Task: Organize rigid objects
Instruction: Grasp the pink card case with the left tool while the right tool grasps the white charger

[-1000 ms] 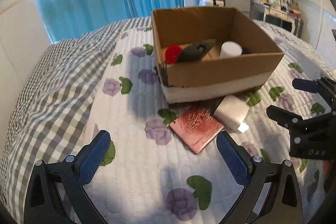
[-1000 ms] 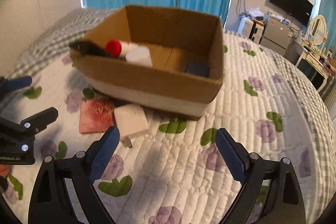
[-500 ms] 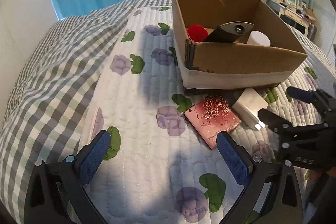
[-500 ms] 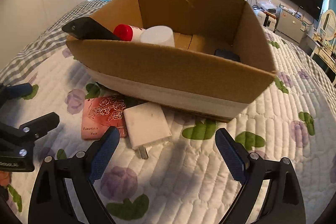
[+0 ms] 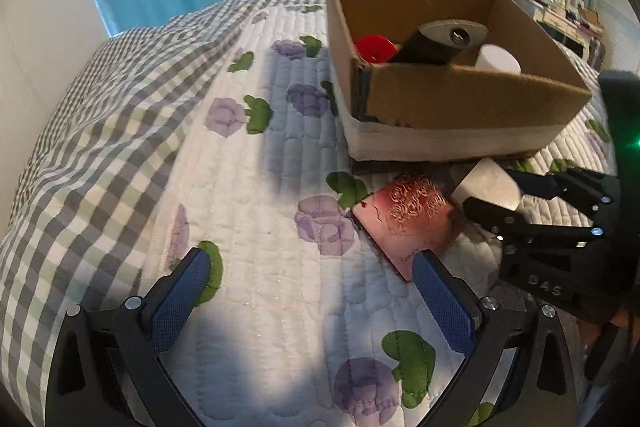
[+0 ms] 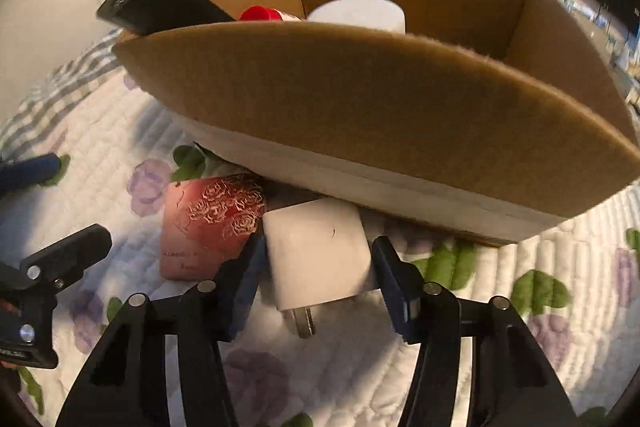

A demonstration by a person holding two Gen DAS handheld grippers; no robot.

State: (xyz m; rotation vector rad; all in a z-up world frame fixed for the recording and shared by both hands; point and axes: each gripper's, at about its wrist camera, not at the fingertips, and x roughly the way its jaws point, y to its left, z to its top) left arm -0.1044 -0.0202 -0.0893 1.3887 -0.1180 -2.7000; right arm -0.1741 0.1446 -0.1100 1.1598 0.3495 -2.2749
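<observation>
A white plug adapter point(image 6: 318, 251) lies on the quilt in front of the cardboard box point(image 6: 360, 115). My right gripper point(image 6: 320, 259) straddles the adapter with a finger on each side, narrowed but with small gaps to it. A pink card with a rose pattern point(image 6: 208, 227) lies just left of the adapter. In the left wrist view the card point(image 5: 408, 223), the adapter point(image 5: 490, 185) and the right gripper point(image 5: 496, 195) show at right. My left gripper point(image 5: 316, 291) is open and empty above the quilt, its right finger over the card's near corner.
The box point(image 5: 460, 99) holds a red-capped bottle point(image 5: 374, 47), a black case point(image 5: 434, 45) and a white round container point(image 5: 498, 59). The flowered quilt point(image 5: 260, 227) meets a checked blanket point(image 5: 92, 131) at left. Blue curtains and furniture stand behind.
My right gripper has moved forward and down to the adapter and its fingers have narrowed around it. My left gripper has moved closer to the card.
</observation>
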